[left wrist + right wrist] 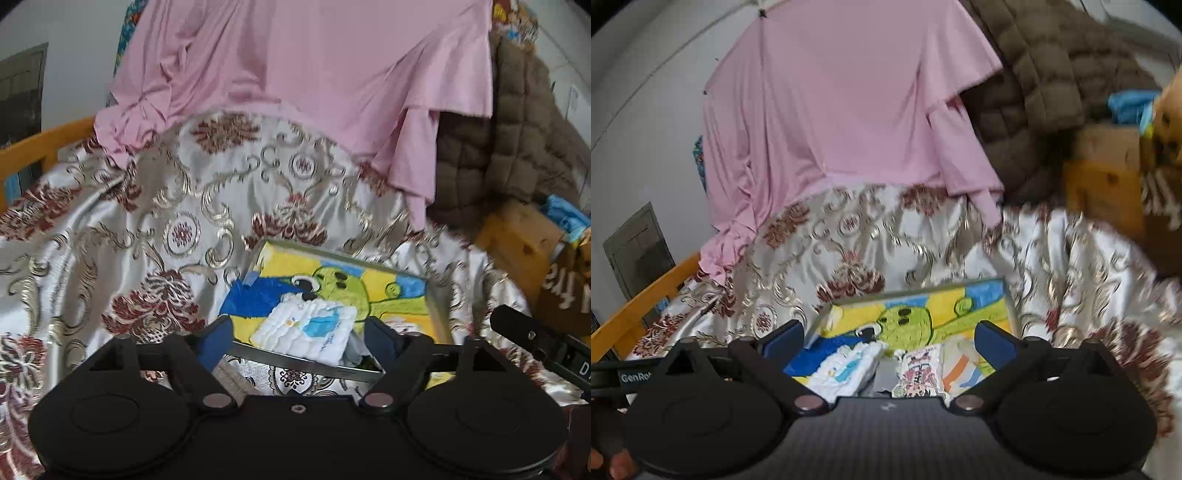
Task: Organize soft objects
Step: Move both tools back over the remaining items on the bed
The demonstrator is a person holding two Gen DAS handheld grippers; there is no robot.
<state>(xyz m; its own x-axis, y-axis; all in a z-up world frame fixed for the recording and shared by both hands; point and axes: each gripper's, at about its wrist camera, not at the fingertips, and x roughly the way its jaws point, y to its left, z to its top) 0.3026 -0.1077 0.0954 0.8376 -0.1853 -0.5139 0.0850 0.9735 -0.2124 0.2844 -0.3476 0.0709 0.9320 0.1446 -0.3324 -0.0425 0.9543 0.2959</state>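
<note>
A shallow metal tray [306, 363] lies on the bed, lined with a yellow, blue and green cartoon cloth [343, 284]. On that lining rests a folded white quilted cloth [306, 328] with a blue print. My left gripper [301, 338] hovers open above the tray's near edge, its blue pads apart and holding nothing. In the right wrist view the tray [916, 290] also holds the white cloth [846, 369], a folded pink-printed cloth [919, 373] and an orange-striped one [964, 365]. My right gripper [890, 341] is wide open over them, gripping nothing.
A patterned satin bedspread [177, 206] covers the bed. A pink garment [295, 66] hangs at the back, beside a brown quilted blanket [517, 140]. Cardboard boxes [517, 243] stand at the right. A wooden bed rail [33, 147] runs along the left.
</note>
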